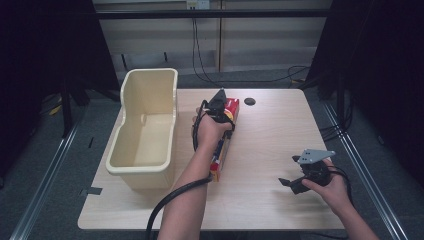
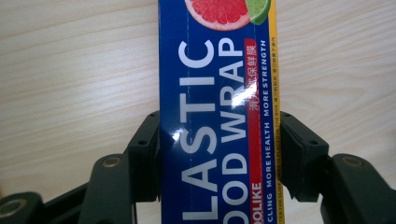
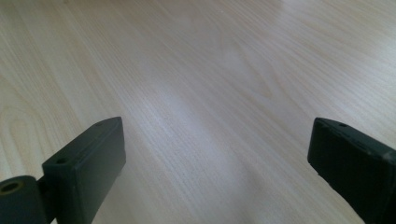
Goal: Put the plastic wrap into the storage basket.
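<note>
My left tongs (image 2: 217, 154) pinch the wrap box (image 2: 217, 93) beside the tub (image 1: 145, 125). My right tongs (image 3: 215, 154) hang spread over the bare worktop (image 3: 196, 70).

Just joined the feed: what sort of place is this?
Likely a lab recording bay: a bare wooden table, dark curtains around it, floor rails and loose cables behind.

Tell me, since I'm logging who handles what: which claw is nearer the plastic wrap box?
Left. The left claw is shut on the plastic wrap box, gripping its two long sides. The right claw is open over bare table, well off to the box's right.
</note>
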Demonstrator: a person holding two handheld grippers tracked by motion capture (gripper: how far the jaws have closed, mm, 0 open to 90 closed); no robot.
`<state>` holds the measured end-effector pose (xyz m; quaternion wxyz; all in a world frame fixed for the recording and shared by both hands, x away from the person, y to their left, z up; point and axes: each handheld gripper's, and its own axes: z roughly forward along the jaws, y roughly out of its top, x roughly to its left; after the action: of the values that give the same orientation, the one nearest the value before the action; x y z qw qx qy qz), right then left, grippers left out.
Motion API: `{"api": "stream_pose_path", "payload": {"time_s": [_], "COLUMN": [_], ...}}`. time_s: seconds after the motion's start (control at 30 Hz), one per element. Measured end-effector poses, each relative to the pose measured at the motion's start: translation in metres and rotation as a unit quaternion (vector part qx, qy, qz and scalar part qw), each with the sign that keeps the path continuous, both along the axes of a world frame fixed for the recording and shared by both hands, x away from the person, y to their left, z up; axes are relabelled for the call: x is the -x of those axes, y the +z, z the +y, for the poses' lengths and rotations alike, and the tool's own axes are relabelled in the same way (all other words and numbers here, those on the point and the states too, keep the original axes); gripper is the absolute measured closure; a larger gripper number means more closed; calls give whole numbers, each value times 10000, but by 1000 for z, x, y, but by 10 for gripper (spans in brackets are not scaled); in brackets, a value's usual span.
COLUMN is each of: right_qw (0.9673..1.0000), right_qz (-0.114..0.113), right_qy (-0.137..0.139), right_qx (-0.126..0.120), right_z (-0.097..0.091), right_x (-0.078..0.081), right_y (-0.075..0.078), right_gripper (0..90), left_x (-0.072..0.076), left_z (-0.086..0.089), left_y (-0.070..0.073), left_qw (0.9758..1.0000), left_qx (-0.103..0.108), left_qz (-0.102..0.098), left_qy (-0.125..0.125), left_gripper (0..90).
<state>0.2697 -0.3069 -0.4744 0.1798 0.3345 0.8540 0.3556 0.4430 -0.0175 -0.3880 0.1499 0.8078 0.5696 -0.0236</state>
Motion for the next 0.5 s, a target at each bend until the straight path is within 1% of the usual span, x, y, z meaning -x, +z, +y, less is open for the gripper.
{"api": "stream_pose_path", "payload": {"time_s": [0.07, 0.17, 0.23, 0.27, 0.3, 0.33, 0.37, 0.43, 0.47, 0.5], "right_qw": [10000, 10000, 10000, 10000, 10000, 10000, 10000, 10000, 10000, 10000], "right_qz": [-2, -15, -45, -33, -74, -42, -27, -48, -18, -18], "right_qy": [-2, 8, 26, 24, 22, 25, 33, 28, 30, 30], "right_qx": [-4, -3, 9, 4, 15, 4, -7, 6, -12, -12], "right_z": [0, 1, 1, 1, 1, 1, 1, 1, 2, 2], "right_x": [0, 0, 0, 0, 0, 0, 0, 0, 1, 1], "right_y": [0, 0, 0, 0, 0, 0, 0, 0, 0, 0], "right_gripper": [41, 41, 40, 41, 40, 40, 39, 39, 38, 38], "left_x": [1, 4, 5, 5, 6, 7, 8, 8, 9, 9], "left_z": [3, 8, 12, 14, 15, 19, 19, 21, 25, 25], "left_y": [7, 15, 21, 23, 25, 29, 31, 33, 38, 38], "left_qw": [10000, 10000, 9999, 9999, 9999, 9999, 9999, 9999, 9999, 9999], "left_qx": [30, -8, 81, 72, 60, 51, 63, 72, 66, 66], "left_qz": [45, 10, 77, 85, 88, 126, 134, 147, 115, 115], "left_qy": [16, -35, -4, -56, -34, -71, -6, 7, 3, 3], "left_gripper": [417, 417, 417, 417, 417, 417, 417, 417, 417, 417]}}
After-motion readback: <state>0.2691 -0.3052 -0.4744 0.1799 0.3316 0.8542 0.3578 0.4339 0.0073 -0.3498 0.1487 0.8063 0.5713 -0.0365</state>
